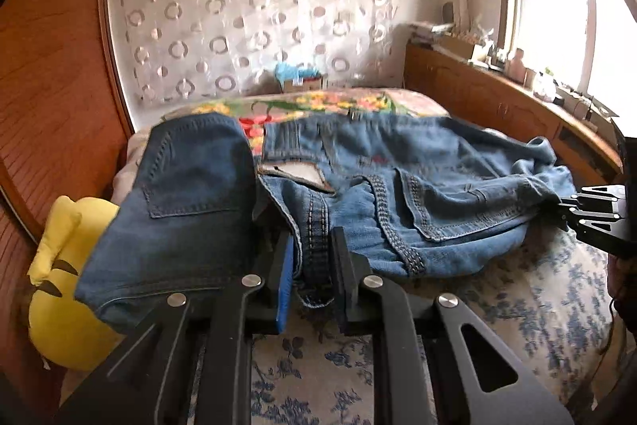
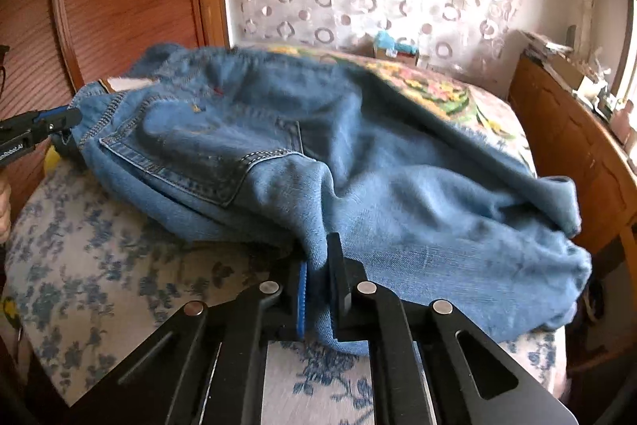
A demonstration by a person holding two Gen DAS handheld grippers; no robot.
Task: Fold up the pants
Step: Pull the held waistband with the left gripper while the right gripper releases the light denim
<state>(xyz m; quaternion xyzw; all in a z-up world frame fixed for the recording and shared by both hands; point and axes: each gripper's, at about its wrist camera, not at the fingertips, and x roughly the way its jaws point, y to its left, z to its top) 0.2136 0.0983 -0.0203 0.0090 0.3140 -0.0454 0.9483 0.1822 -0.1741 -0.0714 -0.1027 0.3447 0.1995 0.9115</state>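
Observation:
Light blue jeans [image 1: 418,186] lie bunched across the bed, back pocket up; they also fill the right wrist view [image 2: 378,166]. My left gripper [image 1: 312,257] is shut on the jeans' stitched waistband edge at their left end; it shows at the left edge of the right wrist view [image 2: 59,120]. My right gripper [image 2: 318,265] is shut on a fold of the jeans' fabric at the right end; it shows at the right edge of the left wrist view [image 1: 565,206]. The cloth sags between the two grippers.
A darker folded pair of jeans [image 1: 179,210] lies at the left on the bed. A yellow plush toy [image 1: 63,285] sits beside it. The bed has a blue floral sheet [image 2: 99,265] and a colourful blanket [image 1: 318,104]. A wooden ledge [image 1: 497,98] with clutter runs on the right.

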